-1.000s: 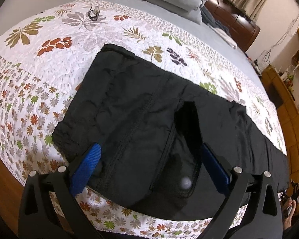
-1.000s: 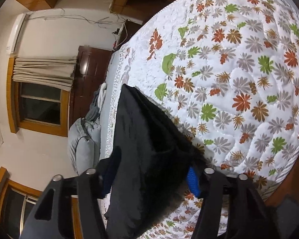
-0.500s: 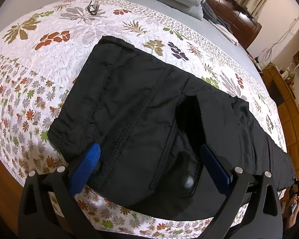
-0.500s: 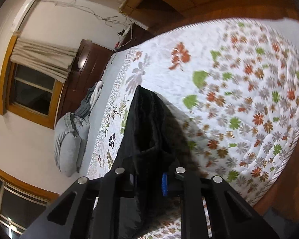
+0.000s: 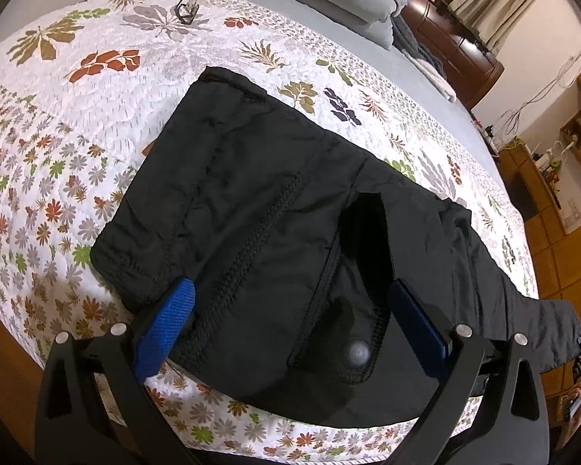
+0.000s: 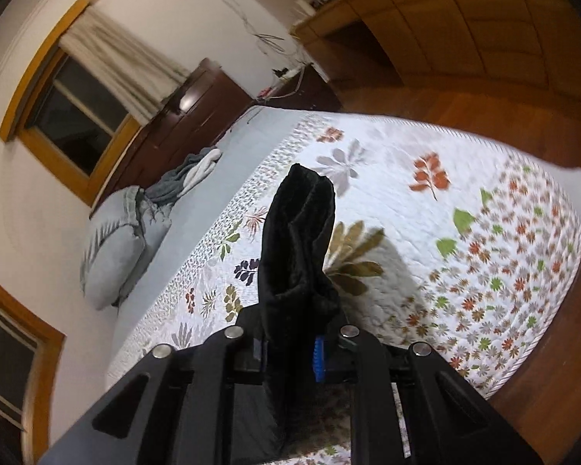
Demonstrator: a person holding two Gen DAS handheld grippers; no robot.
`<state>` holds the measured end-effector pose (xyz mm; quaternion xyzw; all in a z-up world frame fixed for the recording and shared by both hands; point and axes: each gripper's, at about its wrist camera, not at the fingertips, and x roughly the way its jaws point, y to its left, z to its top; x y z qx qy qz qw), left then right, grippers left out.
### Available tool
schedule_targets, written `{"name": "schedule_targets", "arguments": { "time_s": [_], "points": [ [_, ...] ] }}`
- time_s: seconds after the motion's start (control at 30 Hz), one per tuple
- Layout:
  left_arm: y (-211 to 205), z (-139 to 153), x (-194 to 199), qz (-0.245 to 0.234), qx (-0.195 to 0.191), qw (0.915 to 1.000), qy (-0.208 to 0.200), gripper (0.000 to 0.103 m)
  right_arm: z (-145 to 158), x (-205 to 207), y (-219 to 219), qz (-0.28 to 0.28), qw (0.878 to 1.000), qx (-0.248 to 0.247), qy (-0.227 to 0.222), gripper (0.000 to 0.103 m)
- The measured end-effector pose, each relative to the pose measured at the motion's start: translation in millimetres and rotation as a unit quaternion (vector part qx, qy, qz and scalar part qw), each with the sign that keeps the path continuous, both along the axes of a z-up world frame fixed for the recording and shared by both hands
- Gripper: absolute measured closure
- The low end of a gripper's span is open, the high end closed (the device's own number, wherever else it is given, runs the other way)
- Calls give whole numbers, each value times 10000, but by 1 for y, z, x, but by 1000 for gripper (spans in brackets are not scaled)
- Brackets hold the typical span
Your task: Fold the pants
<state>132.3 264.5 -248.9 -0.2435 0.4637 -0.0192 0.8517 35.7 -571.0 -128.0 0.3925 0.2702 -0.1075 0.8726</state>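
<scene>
Black pants lie on the floral quilt, waist end near me, legs running off to the right. My left gripper is open, its blue pads straddling the waist area just above the cloth near a pocket with a grey snap. In the right wrist view, my right gripper is shut on the leg end of the pants, which is lifted off the bed and stands up in a bunch between the fingers.
Grey pillows and bedding lie at the head of the bed. Glasses rest on the far quilt. A dark wooden headboard and window are beyond. Wooden floor surrounds the bed edge.
My right gripper closed on the pant leg end and raised it off the bed, tilting upward. My left gripper pulled back slightly and stayed open over the waist.
</scene>
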Motion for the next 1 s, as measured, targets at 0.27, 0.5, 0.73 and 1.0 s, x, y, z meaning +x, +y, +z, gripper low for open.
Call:
{"name": "schedule_targets", "arguments": {
  "time_s": [0.27, 0.5, 0.73, 1.0],
  "points": [
    [1, -1, 0, 13, -106, 9999, -23, 3, 45, 11, 44, 332, 9977, -587, -64, 87],
    [0, -1, 2, -27, -9, 10000, 20, 3, 70, 15, 71, 570, 9933, -1000, -139, 88],
    [-3, -1, 5, -55, 103, 9999, 93, 3, 84, 14, 88, 729, 9881, -1343, -179, 88],
    [-7, -1, 8, -94, 300, 9993, 211, 3, 91, 13, 103, 816, 9819, -1702, -150, 88]
  ]
}}
